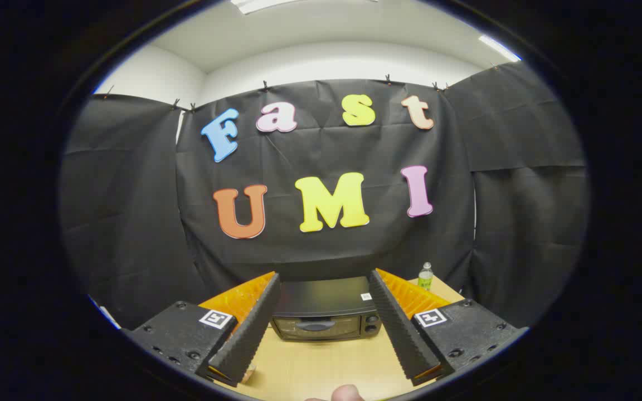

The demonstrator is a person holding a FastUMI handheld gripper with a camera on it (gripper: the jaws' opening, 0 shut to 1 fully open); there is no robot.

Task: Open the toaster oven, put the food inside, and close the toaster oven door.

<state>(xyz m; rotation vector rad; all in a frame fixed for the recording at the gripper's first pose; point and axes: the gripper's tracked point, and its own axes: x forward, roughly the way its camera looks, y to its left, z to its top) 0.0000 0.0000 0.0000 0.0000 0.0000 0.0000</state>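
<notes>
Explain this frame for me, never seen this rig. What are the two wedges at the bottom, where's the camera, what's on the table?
The camera rides on a hand-held two-finger gripper and looks forward along its fingers through a fisheye lens. The two ridged wedges are those fingers; they stand apart with nothing between them, so the gripper is open and empty. Just ahead of them, seen through the gap, a toaster oven sits on a wooden table with its door shut. A small bottle stands beyond the oven, off to its right. A pale scrap by the left finger's base may be the food, but too little shows to tell. The fingertip at the near edge belongs to a person.
</notes>
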